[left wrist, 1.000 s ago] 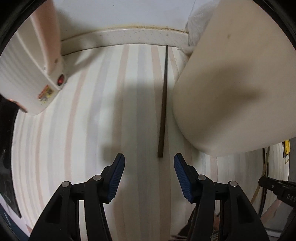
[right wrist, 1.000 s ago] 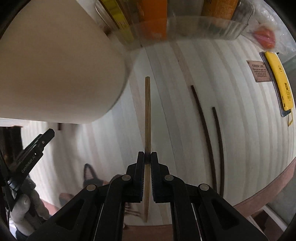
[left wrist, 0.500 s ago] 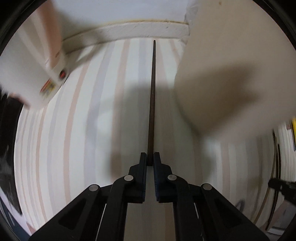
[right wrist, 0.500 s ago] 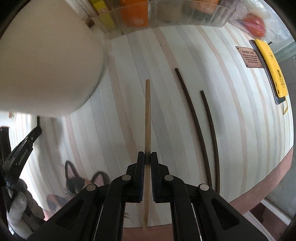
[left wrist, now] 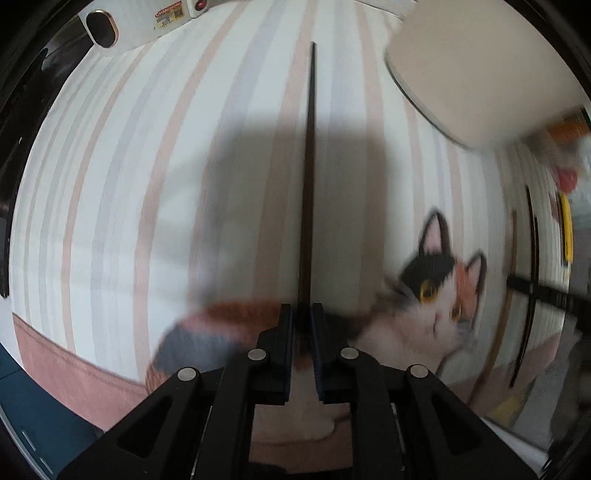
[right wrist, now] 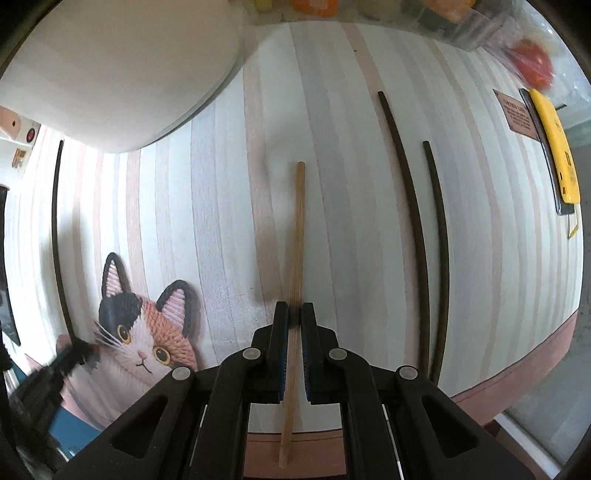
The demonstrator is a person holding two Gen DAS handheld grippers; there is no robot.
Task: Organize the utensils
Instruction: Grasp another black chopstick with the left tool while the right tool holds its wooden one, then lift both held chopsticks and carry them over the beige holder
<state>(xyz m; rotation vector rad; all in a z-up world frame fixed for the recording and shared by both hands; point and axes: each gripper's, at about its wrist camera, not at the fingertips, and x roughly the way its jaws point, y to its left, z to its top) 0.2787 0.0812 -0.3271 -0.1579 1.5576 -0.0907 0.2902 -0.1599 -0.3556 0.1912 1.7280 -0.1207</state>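
Striped tablecloth [right wrist: 351, 184] in pale pink, grey and white covered the table, with a calico cat picture [right wrist: 144, 325] printed near its pink border. The left gripper [left wrist: 302, 314] had a dark chopstick [left wrist: 309, 166] pinched between its pads, pointing straight away from the camera above the cloth; the jaws were easing open a touch, but the stick was still sitting between them. The right gripper [right wrist: 294, 314] was clamped tight on a light wooden chopstick [right wrist: 297, 240], which ran out past the fingers both ways, its far end over the stripes. Just right of that one, two more dark chopsticks [right wrist: 413, 221] lay side by side on the cloth, close but not touching. A big cream rounded container [right wrist: 110, 66] sat at the back left in the right view. Further out were a yellow flat gadget [right wrist: 554, 147] by the right edge and a clear bin [right wrist: 443, 22] with orange stuff in it.
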